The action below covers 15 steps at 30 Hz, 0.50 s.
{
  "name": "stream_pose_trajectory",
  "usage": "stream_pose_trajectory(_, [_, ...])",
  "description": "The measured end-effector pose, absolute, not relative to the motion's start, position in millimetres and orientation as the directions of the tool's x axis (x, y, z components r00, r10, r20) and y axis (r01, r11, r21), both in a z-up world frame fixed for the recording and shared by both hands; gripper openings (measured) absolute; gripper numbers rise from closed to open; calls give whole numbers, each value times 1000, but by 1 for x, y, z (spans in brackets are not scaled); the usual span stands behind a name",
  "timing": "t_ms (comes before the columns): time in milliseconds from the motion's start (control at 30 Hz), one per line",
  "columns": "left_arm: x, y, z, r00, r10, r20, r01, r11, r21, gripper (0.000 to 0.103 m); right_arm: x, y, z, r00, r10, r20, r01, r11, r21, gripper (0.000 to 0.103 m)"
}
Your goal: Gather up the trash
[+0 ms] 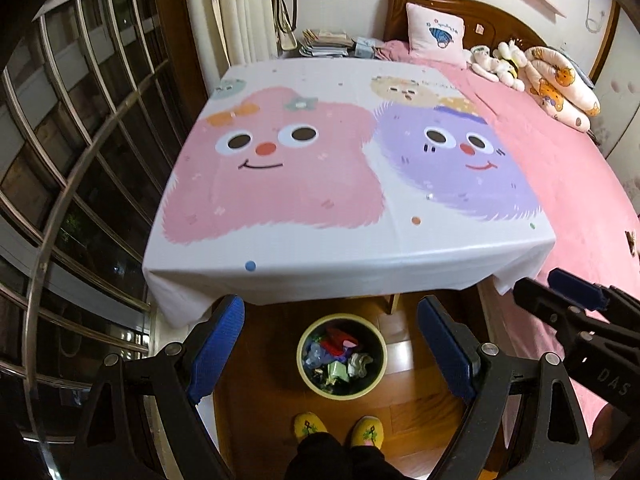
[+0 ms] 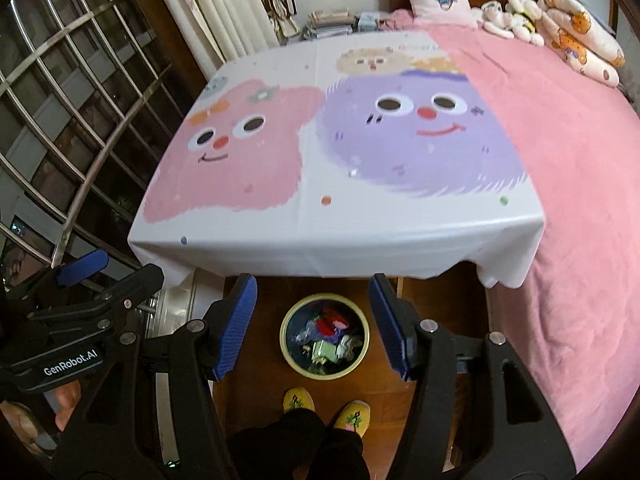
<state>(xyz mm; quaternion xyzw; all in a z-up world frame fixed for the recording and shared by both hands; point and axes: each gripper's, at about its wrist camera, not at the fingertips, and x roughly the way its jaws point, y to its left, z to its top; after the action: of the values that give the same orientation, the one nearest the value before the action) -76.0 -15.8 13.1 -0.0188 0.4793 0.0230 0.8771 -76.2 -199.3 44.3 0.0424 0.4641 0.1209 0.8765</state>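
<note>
Both tools, left (image 1: 330, 344) and right (image 2: 312, 324), are held wide open and empty. The trash (image 1: 340, 356) is seen in the bin (image 1: 304, 376), on the floor directly below both, between their fingers.

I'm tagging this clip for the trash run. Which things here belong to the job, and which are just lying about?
Job:
trash bin, on the floor before the table
crumpled trash inside it
left gripper, open
right gripper, open

Just there:
cartoon tablecloth
pink pillow
plush toys
yellow slippers
</note>
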Motion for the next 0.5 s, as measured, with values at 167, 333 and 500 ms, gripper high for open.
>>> stream_pose_trajectory(167, [-76, -13, 26, 555, 43, -830, -85, 996, -5, 90, -72, -195, 63, 571, 250, -782, -184, 967, 175, 56])
stream_pose_trajectory(333, [-77, -14, 33, 571, 55, -819, -96, 995, 0, 90, -70, -185, 70, 588, 251, -769, -201, 966, 162, 56])
stream_pose_trajectory(500, [-78, -12, 35, 577, 58, -815, -103, 995, -2, 90, -68, -180, 71, 594, 250, -764, -210, 966, 153, 56])
